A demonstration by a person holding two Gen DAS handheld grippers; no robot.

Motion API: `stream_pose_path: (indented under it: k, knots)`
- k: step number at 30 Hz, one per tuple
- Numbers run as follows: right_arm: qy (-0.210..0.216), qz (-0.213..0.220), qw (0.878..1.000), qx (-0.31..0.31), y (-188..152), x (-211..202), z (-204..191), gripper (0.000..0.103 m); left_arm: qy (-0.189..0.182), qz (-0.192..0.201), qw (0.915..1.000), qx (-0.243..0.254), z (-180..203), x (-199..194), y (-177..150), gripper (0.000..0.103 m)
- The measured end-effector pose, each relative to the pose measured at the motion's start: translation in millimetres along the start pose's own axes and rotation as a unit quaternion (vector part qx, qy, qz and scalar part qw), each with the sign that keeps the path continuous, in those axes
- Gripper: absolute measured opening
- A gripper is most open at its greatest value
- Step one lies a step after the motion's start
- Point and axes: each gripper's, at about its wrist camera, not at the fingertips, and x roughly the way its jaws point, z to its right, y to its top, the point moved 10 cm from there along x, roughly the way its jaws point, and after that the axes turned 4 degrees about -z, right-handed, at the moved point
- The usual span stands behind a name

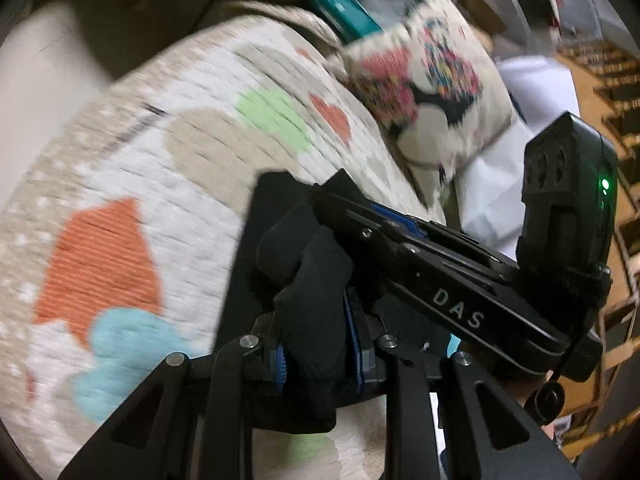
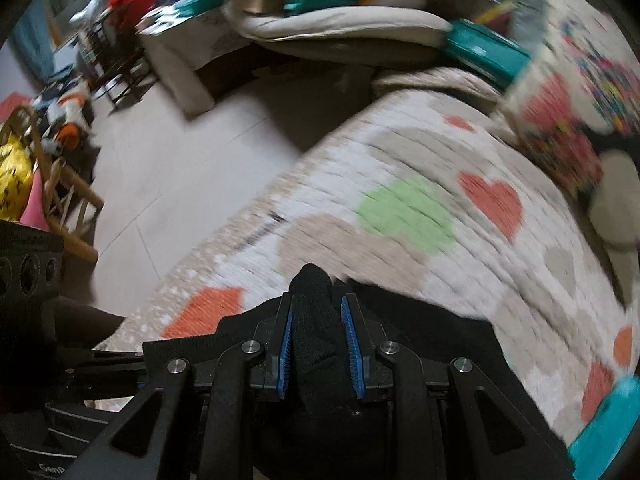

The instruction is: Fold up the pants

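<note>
Soft, even indoor light, no hard shadows or glare. Heavy motion blur across the patterned quilt [image 1: 132,184] and cushion [image 1: 432,88] in both views. Sharp only up close, on the black gripper frames. Strong fisheye bending and dark corners at the edges.

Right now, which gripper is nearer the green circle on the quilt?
Hard to separate. Both the left gripper and right gripper pinch the black pants side by side, below the green circle on the quilt. The frames are blurred.
</note>
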Motion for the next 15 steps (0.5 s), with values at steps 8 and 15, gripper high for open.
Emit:
stream_pose_path:
  k: [8,15]
  knots:
    - [0.000,0.006,0.994,0.105,-63,0,89,0.032,0.004,-0.067,0.9952,0.072,40,44,-51,0.047]
    - [-0.083,0.037,0.978,0.189,-104,-28,158,0.052,-0.010,-0.082,0.9891,0.122,43,15,-71,0.058]
